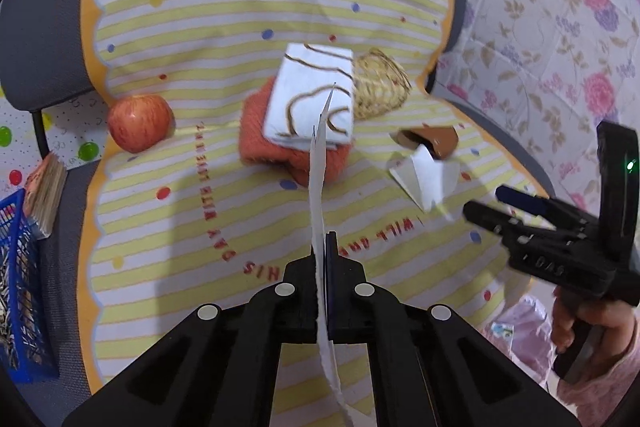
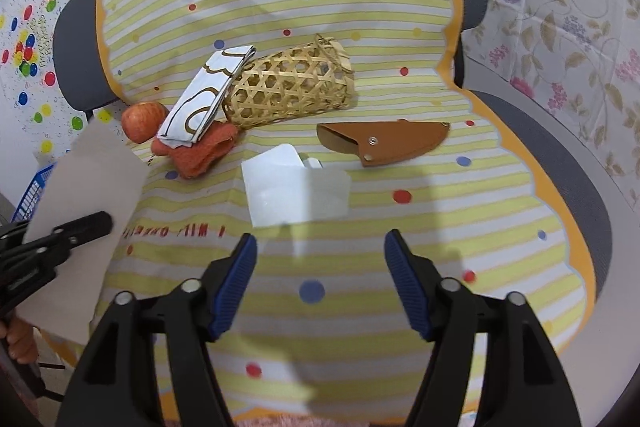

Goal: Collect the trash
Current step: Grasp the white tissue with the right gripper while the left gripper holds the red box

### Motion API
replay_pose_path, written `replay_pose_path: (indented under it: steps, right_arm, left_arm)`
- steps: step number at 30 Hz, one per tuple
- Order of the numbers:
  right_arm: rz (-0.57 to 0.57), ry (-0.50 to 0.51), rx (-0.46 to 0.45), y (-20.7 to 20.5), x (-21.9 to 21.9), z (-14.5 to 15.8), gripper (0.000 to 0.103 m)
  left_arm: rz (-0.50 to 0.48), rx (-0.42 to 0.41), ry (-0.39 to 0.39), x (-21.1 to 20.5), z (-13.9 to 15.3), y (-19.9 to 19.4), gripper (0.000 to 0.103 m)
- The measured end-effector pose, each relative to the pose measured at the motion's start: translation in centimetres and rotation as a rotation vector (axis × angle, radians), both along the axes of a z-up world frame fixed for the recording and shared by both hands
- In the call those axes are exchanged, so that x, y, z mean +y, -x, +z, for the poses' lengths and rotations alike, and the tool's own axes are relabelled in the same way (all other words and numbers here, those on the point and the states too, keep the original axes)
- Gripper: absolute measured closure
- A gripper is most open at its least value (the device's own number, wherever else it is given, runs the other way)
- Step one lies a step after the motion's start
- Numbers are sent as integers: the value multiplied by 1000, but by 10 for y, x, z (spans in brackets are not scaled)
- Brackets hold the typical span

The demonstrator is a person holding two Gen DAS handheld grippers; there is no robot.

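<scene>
My left gripper (image 1: 325,247) is shut on a thin white sheet of paper (image 1: 318,167), which I see edge-on in the left wrist view. From the right wrist view the same sheet (image 2: 88,179) shows as a broad grey-white page at the left, held off the cloth. A folded white scrap of paper (image 2: 296,187) lies on the striped cloth (image 2: 400,235), just ahead of my right gripper (image 2: 320,247). That gripper is open, with nothing between its blue pads. It also shows at the right of the left wrist view (image 1: 484,199), close to the scrap (image 1: 428,175).
An apple (image 2: 142,121), an orange cloth (image 2: 200,151) under a folded white cloth (image 2: 200,103), a woven bamboo tube (image 2: 292,87) and a brown leather sheath (image 2: 384,141) lie beyond. A blue basket (image 1: 18,267) and a book (image 1: 46,195) stand left. A pink bag (image 1: 524,331) hangs lower right.
</scene>
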State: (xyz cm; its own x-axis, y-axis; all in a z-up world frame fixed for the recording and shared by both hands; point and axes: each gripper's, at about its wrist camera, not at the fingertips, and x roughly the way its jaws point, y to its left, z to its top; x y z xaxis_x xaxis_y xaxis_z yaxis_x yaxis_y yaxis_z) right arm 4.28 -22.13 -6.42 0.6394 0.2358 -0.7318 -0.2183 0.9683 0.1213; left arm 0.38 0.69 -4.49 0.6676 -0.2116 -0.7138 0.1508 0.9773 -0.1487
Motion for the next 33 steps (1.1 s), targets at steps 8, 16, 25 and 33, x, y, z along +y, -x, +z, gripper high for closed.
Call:
replay_pose_path:
  steps: [8, 16, 25, 33]
  right_arm:
    - [-28, 81, -18, -28, 38, -7, 30]
    - [-147, 204, -51, -44, 54, -19, 39]
    - [-124, 110, -101, -11, 25, 4, 100]
    - [-60, -15, -118, 41, -4, 38, 100]
  left_arm:
    - [34, -20, 23, 4, 4, -13, 101]
    - [21, -8, 36, 4, -2, -15, 101]
    - [-6, -24, 53, -2, 3, 2, 101]
    - [-65, -50, 67, -26, 14, 28, 101]
